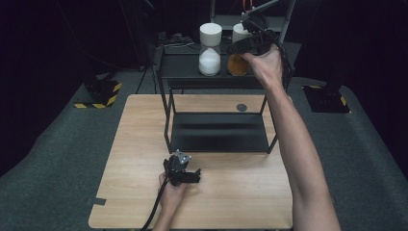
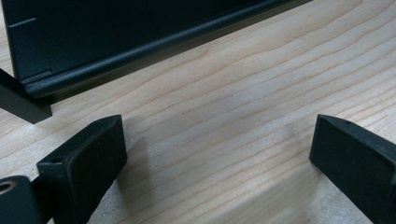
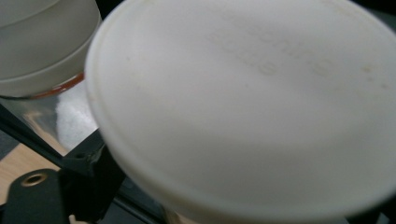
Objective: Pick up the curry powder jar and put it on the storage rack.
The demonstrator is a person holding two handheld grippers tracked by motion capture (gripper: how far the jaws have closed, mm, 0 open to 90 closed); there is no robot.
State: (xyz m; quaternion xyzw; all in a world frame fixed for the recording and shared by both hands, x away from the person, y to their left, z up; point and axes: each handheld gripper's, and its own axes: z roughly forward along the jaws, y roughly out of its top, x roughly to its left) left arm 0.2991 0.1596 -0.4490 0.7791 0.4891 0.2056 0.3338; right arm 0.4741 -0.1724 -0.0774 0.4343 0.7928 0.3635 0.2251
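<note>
Jar: clear glass jar of orange-brown powder with white lid [image 1: 238, 57], on black metal shelf [image 1: 211, 72] top, beside white-powder jar [image 1: 210, 49].
Handling: probably heavy, slippery, fragile; take it below the lid.
Right gripper [image 1: 251, 42]: around lid, grip unclear.
Left gripper [image 2: 219, 154]: spread, empty.

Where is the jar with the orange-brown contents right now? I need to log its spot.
In the high view the orange-brown jar stands on the black rack's top shelf, right of the white-filled jar, with the right gripper at its white lid.
</note>
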